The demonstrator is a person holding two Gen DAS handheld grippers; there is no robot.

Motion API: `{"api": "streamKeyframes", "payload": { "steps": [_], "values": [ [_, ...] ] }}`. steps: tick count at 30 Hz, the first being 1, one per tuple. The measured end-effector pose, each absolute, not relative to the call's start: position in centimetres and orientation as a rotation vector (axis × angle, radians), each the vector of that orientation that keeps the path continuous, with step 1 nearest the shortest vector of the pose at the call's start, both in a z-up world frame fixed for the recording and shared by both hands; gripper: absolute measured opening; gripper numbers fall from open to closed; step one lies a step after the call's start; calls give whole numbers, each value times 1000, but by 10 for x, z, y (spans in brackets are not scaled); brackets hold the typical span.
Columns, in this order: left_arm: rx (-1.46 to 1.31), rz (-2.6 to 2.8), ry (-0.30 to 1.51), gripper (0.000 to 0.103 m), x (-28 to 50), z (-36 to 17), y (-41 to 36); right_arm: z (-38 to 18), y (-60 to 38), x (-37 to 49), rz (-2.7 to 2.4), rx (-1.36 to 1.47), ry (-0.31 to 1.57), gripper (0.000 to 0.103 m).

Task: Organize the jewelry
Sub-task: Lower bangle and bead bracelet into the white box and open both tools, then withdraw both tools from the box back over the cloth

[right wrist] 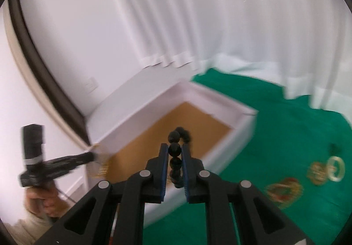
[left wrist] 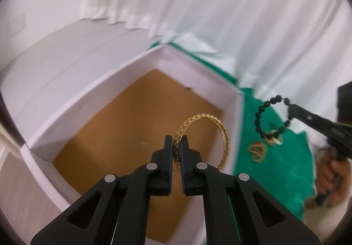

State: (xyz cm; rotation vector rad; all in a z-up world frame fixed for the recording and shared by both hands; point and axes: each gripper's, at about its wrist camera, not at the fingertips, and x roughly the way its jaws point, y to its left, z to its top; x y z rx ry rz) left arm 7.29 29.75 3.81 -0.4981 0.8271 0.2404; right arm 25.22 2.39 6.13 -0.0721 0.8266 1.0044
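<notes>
Two grips: both jaws are nearly closed, each pinching one piece.
Left gripper: clamped on the rim of the gold bangle, which stands on edge above the box's brown floor.
Right gripper: squeezing one bead of the black bead bracelet — the loop hangs free beside the box, over the green cloth.
White box: open, nothing visible on its floor.
Doing it well: lower each piece close to the floor before letting go — a drop from this height would likely bounce or roll the bangle.
Left over: several gold pieces lie on the cloth.
</notes>
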Motion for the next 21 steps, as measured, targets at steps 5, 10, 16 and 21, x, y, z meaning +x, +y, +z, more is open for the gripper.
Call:
{"api": "streamKeyframes", "payload": {
  "steps": [5,10,16,21],
  "values": [
    [-576,314,907,4,92,-9,342,20,120,245,1117,-106,937,12],
    [-629,359,990,5,96,-45,370,-31,181,256,1191,-130,1058,12],
    [-648,403,1094,22,101,-75,382,-68,188,287,974,-351,1041,15],
    [-577,450,1032,54,93,-56,375,-54,151,295,859,-365,963,31]
  ]
}}
